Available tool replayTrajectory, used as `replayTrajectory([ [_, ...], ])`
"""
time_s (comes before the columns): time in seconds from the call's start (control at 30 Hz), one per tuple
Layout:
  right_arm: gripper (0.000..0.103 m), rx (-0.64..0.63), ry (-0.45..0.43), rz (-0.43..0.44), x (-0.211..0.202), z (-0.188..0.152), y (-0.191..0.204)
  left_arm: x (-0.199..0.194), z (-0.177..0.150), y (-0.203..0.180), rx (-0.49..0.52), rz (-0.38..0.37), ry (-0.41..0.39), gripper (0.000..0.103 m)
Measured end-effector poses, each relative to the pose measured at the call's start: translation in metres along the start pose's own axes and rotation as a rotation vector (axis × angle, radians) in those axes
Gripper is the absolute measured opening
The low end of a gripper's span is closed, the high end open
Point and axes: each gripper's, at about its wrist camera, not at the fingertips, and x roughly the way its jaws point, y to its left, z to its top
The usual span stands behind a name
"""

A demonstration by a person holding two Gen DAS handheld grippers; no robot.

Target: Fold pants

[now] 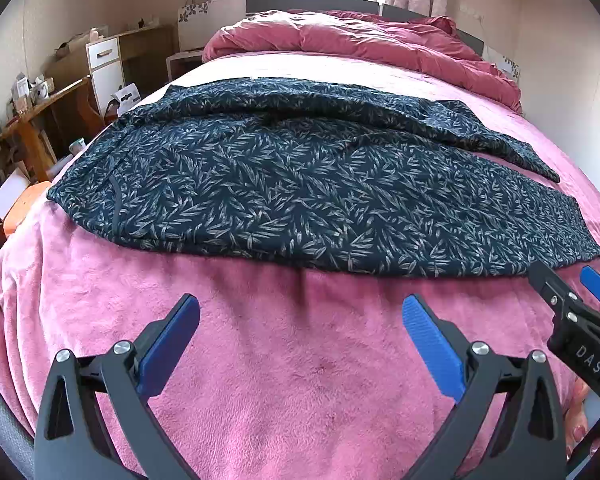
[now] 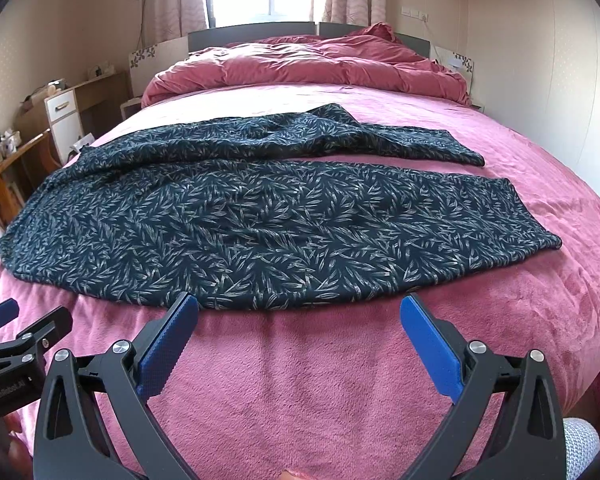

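Dark navy pants (image 1: 300, 184) (image 2: 260, 216) with a pale leaf print lie spread across the pink blanket, waist to the left and the two legs running right, slightly apart at the hems. My left gripper (image 1: 300, 312) hovers open over bare blanket just short of the pants' near edge, nothing between its blue pads. My right gripper (image 2: 299, 310) is open too, with its fingertips at the near edge of the front leg. Each gripper shows in the other's view: the right gripper (image 1: 572, 284) by the near leg's hem, the left gripper (image 2: 24, 320) at the lower left.
The bed (image 2: 300, 380) is covered by a pink fleece blanket, and a rumpled red duvet (image 2: 308, 68) is heaped at the headboard. A wooden desk (image 1: 40, 112) and a white drawer unit (image 1: 104, 68) stand left of the bed. The wall runs close on the right.
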Motion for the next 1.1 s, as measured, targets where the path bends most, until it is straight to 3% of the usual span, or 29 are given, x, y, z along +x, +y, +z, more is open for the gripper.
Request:
replayTrajectory([
  [1.1, 0.100, -0.007, 0.000, 0.002, -0.0009, 0.0012, 0.0015, 0.0049, -0.0031, 0.0014, -0.009, -0.006, 0.023, 0.101],
])
